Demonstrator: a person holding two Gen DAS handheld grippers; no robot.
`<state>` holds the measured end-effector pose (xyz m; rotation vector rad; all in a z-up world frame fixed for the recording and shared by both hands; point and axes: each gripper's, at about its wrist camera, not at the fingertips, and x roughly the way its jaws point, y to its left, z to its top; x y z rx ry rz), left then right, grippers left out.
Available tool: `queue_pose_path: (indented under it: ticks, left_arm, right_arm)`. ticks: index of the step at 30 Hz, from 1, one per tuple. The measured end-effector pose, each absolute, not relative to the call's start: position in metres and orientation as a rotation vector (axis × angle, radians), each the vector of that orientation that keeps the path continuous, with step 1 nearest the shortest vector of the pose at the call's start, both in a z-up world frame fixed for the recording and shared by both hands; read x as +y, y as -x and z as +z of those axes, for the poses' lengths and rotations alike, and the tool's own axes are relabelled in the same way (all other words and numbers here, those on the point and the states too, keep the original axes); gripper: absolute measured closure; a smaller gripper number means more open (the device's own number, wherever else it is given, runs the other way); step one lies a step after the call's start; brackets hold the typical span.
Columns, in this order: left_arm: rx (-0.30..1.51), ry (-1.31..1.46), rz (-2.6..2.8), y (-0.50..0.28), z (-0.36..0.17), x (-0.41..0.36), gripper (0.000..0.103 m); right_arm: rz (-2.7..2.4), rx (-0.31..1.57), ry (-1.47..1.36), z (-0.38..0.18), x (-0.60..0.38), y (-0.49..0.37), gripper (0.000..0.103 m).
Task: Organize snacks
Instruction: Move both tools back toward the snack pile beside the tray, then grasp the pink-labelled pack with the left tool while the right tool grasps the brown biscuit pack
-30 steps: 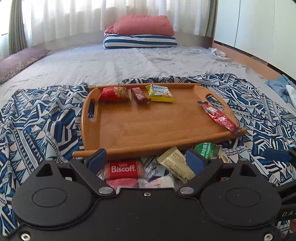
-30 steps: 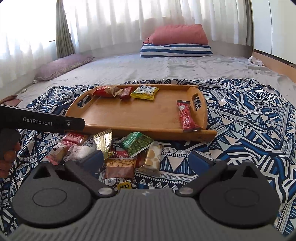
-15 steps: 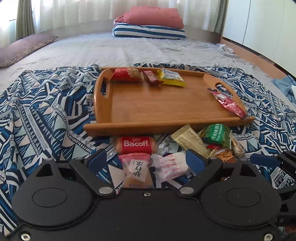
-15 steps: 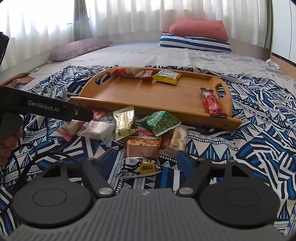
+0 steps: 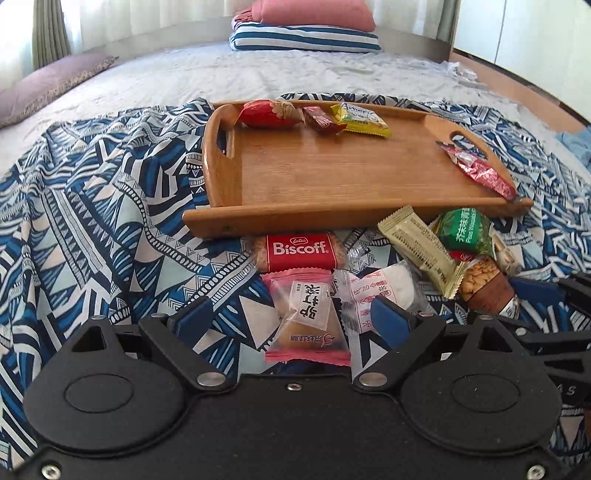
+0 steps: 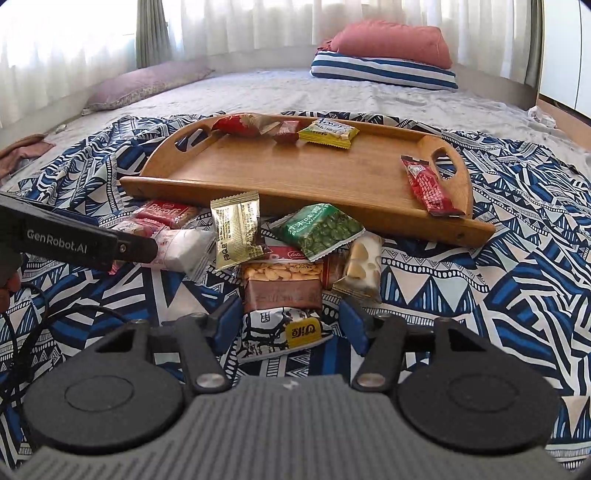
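Observation:
A wooden tray lies on a blue patterned cloth and holds several snack packs, among them a yellow one and a long red one. A pile of loose snacks lies in front of it. My left gripper is open, its fingers on either side of a pink-edged pack, just behind a red Biscoff pack. My right gripper is open around a white patterned pack with a yellow label, behind a brown peanut pack and a green pack.
The cloth covers part of a grey bed. Striped and red pillows lie at the far end, a purple pillow at the left. White cupboards stand at the right. A black cable trails near my right gripper.
Both grippers have pulled back and dropped lower toward the loose pile. The pink-edged pack now lies between my left fingers and the white patterned pack between my right fingers.

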<state>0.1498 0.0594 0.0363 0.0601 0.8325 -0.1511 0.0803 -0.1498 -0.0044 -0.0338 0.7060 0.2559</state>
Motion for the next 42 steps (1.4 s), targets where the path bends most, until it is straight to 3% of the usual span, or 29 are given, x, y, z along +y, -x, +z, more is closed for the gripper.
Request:
queue_pose_path:
  ticks: [8, 10, 19, 33, 38, 42]
  left_arm:
    - [0.833, -0.065, -0.115, -0.149, 0.035, 0.061, 0.012]
    - [0.838, -0.065, -0.116, -0.149, 0.035, 0.062, 0.012]
    - [0.842, -0.070, -0.117, -0.150, 0.035, 0.063, 0.012]
    - [0.843, -0.087, -0.084, -0.152, 0.033, 0.071, 0.015]
    - [0.825, -0.104, -0.112, -0.153, 0.033, 0.065, 0.038]
    - [0.825, -0.094, -0.128, -0.152, 0.035, 0.066, 0.047]
  right_arm:
    - [0.262, 0.702, 0.028, -0.005, -0.152, -0.080, 0.032]
    - [0.241, 0.692, 0.026, -0.006, -0.152, -0.079, 0.051]
    - [0.221, 0.679, 0.052, -0.005, -0.151, -0.076, 0.056]
    - [0.232, 0.684, 0.055, -0.006, -0.154, -0.073, 0.056]
    - [0.237, 0.687, 0.031, -0.005, -0.157, -0.073, 0.056]
    - [0.240, 0.688, 0.031, -0.005, -0.158, -0.073, 0.055]
